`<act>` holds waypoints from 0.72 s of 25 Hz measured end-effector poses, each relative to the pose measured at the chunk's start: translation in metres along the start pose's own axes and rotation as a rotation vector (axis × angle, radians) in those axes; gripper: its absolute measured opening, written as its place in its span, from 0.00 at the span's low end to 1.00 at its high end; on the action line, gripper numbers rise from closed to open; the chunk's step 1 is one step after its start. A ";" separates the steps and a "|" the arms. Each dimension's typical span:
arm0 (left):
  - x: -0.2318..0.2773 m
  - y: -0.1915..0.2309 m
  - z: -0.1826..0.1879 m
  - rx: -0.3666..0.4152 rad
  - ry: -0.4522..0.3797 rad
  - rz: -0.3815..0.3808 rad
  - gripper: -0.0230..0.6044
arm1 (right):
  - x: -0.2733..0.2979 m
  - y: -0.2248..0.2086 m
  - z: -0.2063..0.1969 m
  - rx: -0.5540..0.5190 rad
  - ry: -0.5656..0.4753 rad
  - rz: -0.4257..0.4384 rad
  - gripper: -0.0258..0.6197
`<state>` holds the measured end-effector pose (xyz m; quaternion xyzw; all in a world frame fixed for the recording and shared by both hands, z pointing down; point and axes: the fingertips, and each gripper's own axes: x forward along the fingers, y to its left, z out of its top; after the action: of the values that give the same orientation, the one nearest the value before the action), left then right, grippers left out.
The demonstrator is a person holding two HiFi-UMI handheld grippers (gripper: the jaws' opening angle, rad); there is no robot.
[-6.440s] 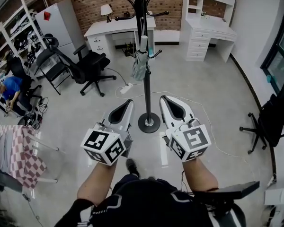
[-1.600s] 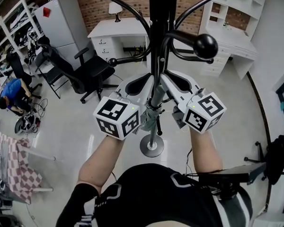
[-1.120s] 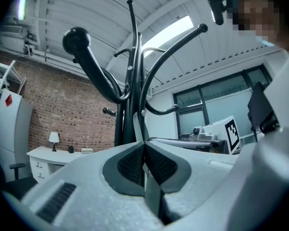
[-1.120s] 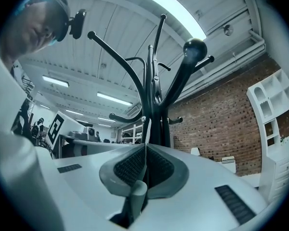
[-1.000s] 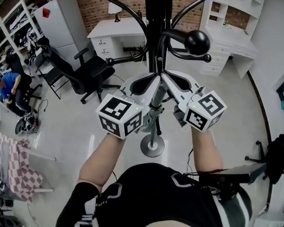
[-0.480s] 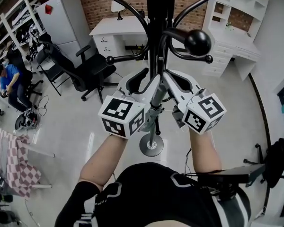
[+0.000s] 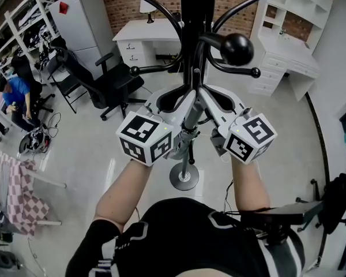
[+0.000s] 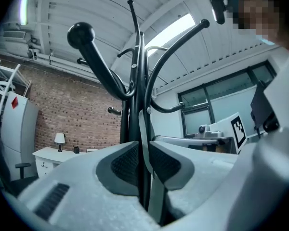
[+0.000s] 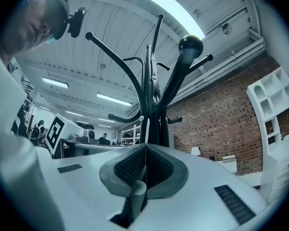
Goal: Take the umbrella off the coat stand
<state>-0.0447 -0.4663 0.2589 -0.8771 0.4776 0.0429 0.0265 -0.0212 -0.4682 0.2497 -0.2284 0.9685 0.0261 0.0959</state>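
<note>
Your left gripper and right gripper both have their fingers closed on the umbrella. It hangs between them, against the coat stand pole.

Close against the tall black metal coat stand, the white left tongs and white right tongs meet on the top of a grey folded umbrella, which hangs beside the stand's pole above its round base
</note>
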 end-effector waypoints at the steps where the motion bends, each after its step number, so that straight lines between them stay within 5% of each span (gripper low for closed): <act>1: 0.000 0.000 0.000 0.001 -0.002 -0.012 0.14 | 0.000 0.000 0.000 0.002 0.000 0.002 0.06; 7: 0.000 0.000 0.000 -0.019 0.020 -0.138 0.11 | 0.002 0.000 -0.001 0.014 0.004 0.031 0.06; 18: -0.005 0.006 0.004 -0.047 0.011 -0.077 0.06 | 0.006 0.000 0.003 0.027 -0.003 -0.030 0.06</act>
<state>-0.0532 -0.4650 0.2552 -0.8954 0.4426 0.0484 0.0051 -0.0261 -0.4705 0.2458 -0.2416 0.9651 0.0118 0.1009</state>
